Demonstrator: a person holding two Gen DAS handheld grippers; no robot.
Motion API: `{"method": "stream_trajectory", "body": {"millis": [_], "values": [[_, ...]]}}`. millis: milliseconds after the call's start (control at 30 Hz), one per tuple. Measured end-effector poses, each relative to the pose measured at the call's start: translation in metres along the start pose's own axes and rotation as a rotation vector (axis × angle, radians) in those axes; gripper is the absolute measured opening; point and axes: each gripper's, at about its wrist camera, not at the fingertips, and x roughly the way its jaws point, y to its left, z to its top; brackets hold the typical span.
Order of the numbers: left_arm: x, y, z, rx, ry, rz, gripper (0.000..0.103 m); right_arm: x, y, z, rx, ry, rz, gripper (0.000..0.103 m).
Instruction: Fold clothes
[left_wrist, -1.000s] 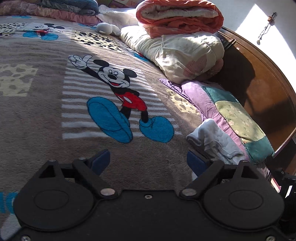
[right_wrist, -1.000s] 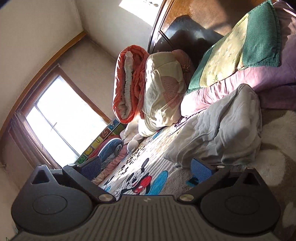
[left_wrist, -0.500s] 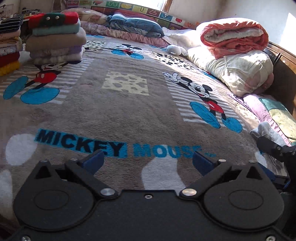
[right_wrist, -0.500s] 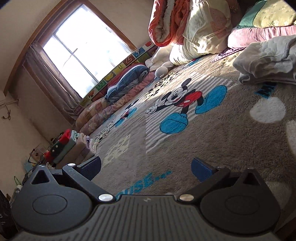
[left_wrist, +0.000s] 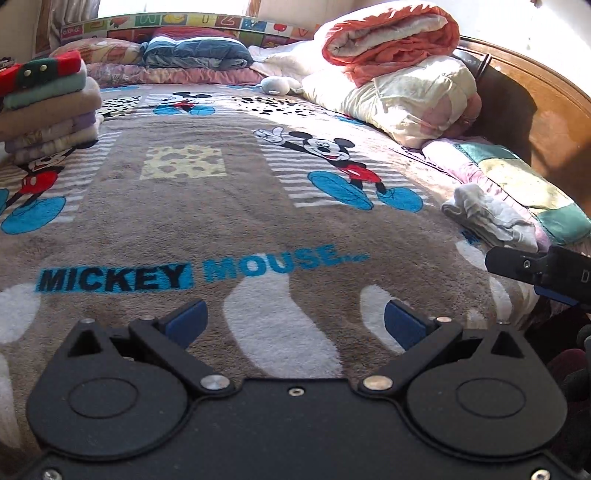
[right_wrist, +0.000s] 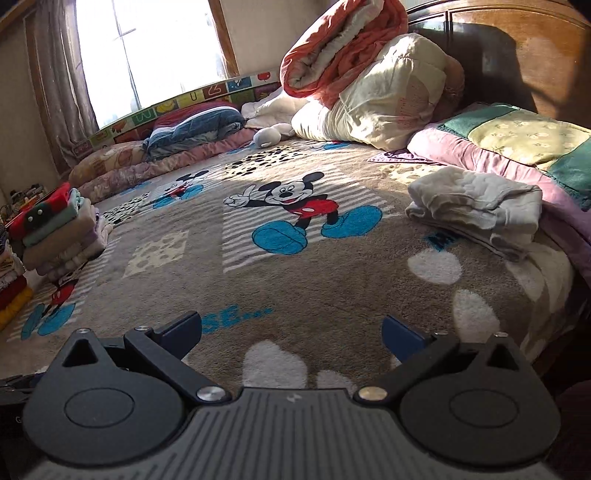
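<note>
1. Change: over the last second both cameras swung away from the headboard end and pulled back. The right hand-held gripper (right_wrist: 291, 334) was right up against the folded white garment (right_wrist: 476, 208) a second ago; now it hovers over the near edge of the bed blanket (right_wrist: 332, 288), well apart from it.
2. Both units empty. Left hand-held gripper (left_wrist: 293, 319): fingers spread wide, nothing between them. Right: same, fingers apart, only blanket visible in the gap.
3. White garment sits folded on the blanket, touching the purple patchwork pillow (right_wrist: 517, 144) by the headboard. My read: that piece is done and parked, and the next item needs fetching.
4. Stack of folded clothes (left_wrist: 48, 107) is on the far left of the bed, well away from the white garment.
5. View differences: the left camera catches the right gripper's finger at its right edge, just in front of the white garment (left_wrist: 491, 216). The right camera shows the window and more piles left of the stack, which the left view cuts off.
6. No unfolded garment visible in either view.
</note>
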Motion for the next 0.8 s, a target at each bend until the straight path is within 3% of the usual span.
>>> {"method": "stream_trajectory", "body": {"millis": [133,333,467,600,667,800], "values": [[0.001,-0.046,0.016,0.107,-0.036,-0.093,0.103,-0.025,-0.042,0.005,0.069,-0.045,-0.149,0.103],[-0.002,-0.115,0.057,0.279,-0.118,-0.162,0.103,-0.056,-0.089,0.013,0.158,-0.108,-0.28,0.103],[-0.008,-0.139,0.068,0.306,-0.132,-0.149,0.103,-0.07,-0.106,0.014,0.201,-0.127,-0.327,0.103],[-0.007,-0.147,0.053,0.316,-0.099,-0.161,0.103,-0.073,-0.116,0.012,0.221,-0.13,-0.358,0.103],[-0.002,-0.151,0.046,0.336,-0.097,-0.121,0.103,-0.077,-0.12,0.012,0.228,-0.135,-0.37,0.103],[0.003,-0.151,0.045,0.32,-0.084,-0.117,0.103,-0.077,-0.123,0.01,0.228,-0.132,-0.38,0.103]]}}
